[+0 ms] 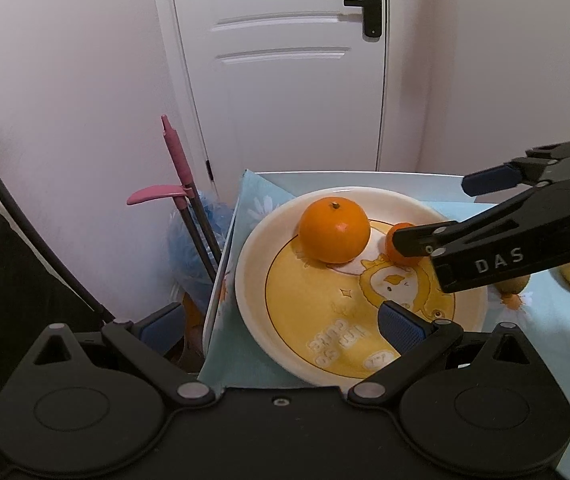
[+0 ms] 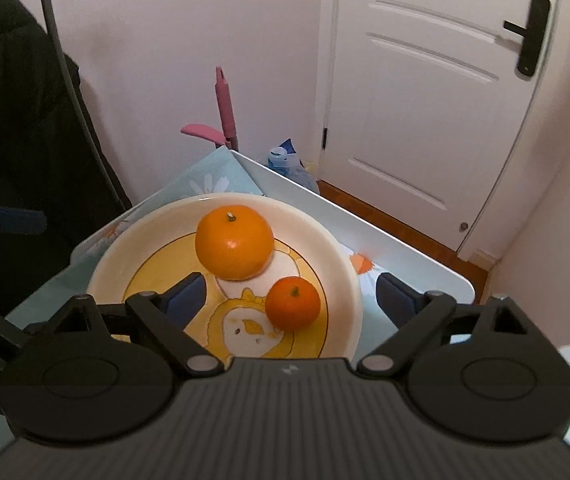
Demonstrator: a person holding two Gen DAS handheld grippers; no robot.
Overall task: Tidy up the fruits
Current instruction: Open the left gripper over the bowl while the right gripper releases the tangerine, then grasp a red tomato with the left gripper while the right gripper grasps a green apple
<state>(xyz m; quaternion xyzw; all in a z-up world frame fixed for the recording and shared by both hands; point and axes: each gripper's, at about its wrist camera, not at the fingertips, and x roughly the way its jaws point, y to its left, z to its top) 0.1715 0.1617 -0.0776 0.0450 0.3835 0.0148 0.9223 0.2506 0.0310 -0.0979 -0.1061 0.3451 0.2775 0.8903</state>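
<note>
Behind the cloth-covered table [image 1: 245,356] stands a white door [image 1: 285,80]; the left gripper [image 1: 281,324] is spread before the plate [image 1: 253,264] holding a large orange [image 1: 334,230]. From the right wrist, the right gripper [image 2: 291,294] gapes around a small orange [image 2: 293,303] on that plate.

2 oranges [image 2: 234,242] [image 2: 293,303], 1 plate [image 2: 341,264], 2 claws [image 1: 281,326] [image 2: 291,300].
</note>
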